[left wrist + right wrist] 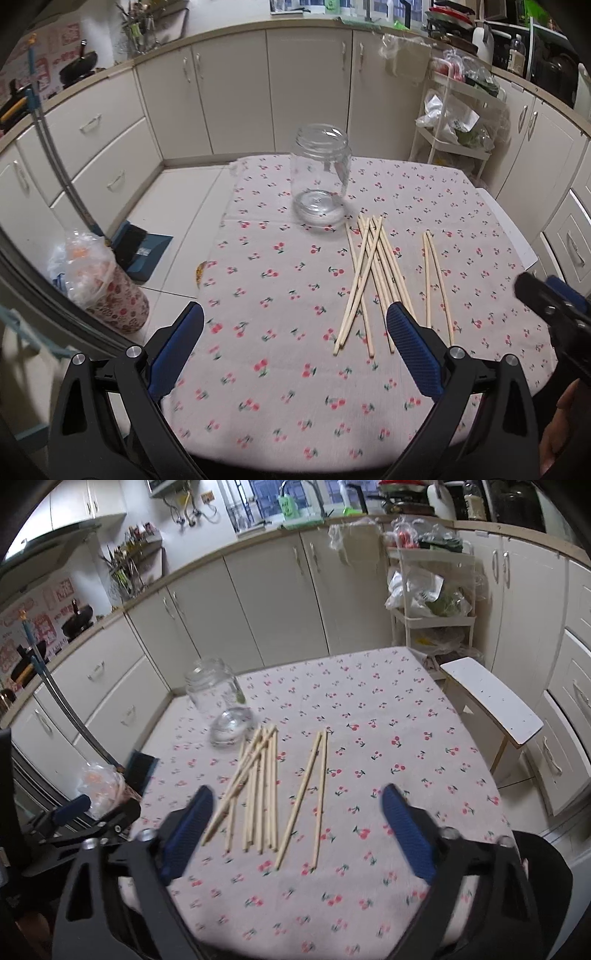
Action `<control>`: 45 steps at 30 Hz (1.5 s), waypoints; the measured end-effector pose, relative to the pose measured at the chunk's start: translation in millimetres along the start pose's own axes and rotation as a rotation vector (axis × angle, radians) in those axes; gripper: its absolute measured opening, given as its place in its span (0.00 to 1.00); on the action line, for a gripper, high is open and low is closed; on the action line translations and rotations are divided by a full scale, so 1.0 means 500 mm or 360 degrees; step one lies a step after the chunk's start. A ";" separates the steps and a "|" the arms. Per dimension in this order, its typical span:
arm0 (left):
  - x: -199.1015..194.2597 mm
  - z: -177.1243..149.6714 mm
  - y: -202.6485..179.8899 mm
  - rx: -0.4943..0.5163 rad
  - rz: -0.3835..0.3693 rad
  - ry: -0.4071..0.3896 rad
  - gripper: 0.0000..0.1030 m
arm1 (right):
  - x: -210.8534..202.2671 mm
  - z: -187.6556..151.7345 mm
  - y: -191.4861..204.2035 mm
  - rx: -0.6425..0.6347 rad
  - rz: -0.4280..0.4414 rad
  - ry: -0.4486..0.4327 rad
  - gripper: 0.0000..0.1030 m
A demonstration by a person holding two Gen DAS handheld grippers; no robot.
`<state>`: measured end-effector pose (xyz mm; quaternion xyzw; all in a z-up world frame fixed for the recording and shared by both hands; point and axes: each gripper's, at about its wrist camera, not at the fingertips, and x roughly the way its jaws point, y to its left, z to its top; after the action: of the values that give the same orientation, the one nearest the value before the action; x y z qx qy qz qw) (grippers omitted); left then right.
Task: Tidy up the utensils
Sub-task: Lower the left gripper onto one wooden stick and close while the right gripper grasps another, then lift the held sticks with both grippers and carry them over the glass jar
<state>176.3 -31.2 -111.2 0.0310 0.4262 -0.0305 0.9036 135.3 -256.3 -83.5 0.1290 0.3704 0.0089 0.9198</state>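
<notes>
Chopsticks (258, 786) lay loose on the cherry-print tablecloth (280, 387) beside an empty glass jar (320, 173). You held both the left gripper (295, 354) and right gripper (295, 834) released, approaching; next, likely pinch one stick.

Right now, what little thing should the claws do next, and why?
Probably lower the right claw onto the two chopsticks lying apart from the pile. It is open and empty, those two sit right in front of it, and the glass jar stands empty.
</notes>
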 end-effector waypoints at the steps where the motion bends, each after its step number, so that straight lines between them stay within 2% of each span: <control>1: 0.017 0.004 -0.006 0.0005 -0.0015 0.0007 0.92 | 0.016 0.002 -0.004 0.0002 0.0009 0.0021 0.68; 2: 0.031 0.007 -0.010 0.0010 -0.0023 0.0010 0.92 | 0.035 0.003 -0.008 0.0003 0.0017 0.0048 0.65; 4: 0.063 0.016 -0.023 0.0032 -0.0025 0.0017 0.92 | 0.076 0.004 -0.016 0.0001 0.0034 0.0103 0.48; 6: 0.093 0.021 -0.030 0.0042 -0.0042 0.0029 0.91 | 0.116 0.005 -0.024 -0.0007 0.0030 0.0165 0.41; 14: 0.221 0.057 -0.072 0.0120 -0.0091 0.0086 0.68 | 0.197 0.018 -0.038 -0.0083 -0.0068 0.0224 0.37; 24: 0.311 0.094 -0.116 0.0203 -0.0156 0.0111 0.65 | 0.263 0.021 -0.047 -0.0143 -0.0130 0.0296 0.37; 27: 0.334 0.097 -0.121 0.0209 -0.0182 0.0147 0.55 | 0.270 0.020 -0.049 -0.0163 -0.0142 0.0291 0.37; 31: 0.366 0.094 -0.123 0.0207 -0.0231 0.0214 0.30 | 0.278 0.023 -0.042 -0.0227 -0.0176 0.0284 0.37; 33: 0.368 0.092 -0.124 0.0211 -0.0232 0.0196 0.21 | 0.284 0.023 -0.035 -0.0286 -0.0195 0.0273 0.37; 35: 0.369 0.091 -0.115 0.0182 -0.0261 0.0200 0.07 | 0.288 0.022 -0.029 -0.0354 -0.0207 0.0252 0.27; 37: 0.370 0.092 -0.099 0.0115 -0.0294 0.0216 0.05 | 0.291 0.025 -0.029 -0.0375 -0.0173 0.0253 0.10; 45: 0.362 0.082 -0.030 -0.0067 -0.0431 0.0261 0.05 | 0.288 0.032 -0.045 -0.0327 -0.0119 0.0278 0.06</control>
<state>321.4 -54.8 -225.5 -0.0432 0.4995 -0.1406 0.8537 248.7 -265.8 -175.7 0.0190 0.4508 0.0235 0.8921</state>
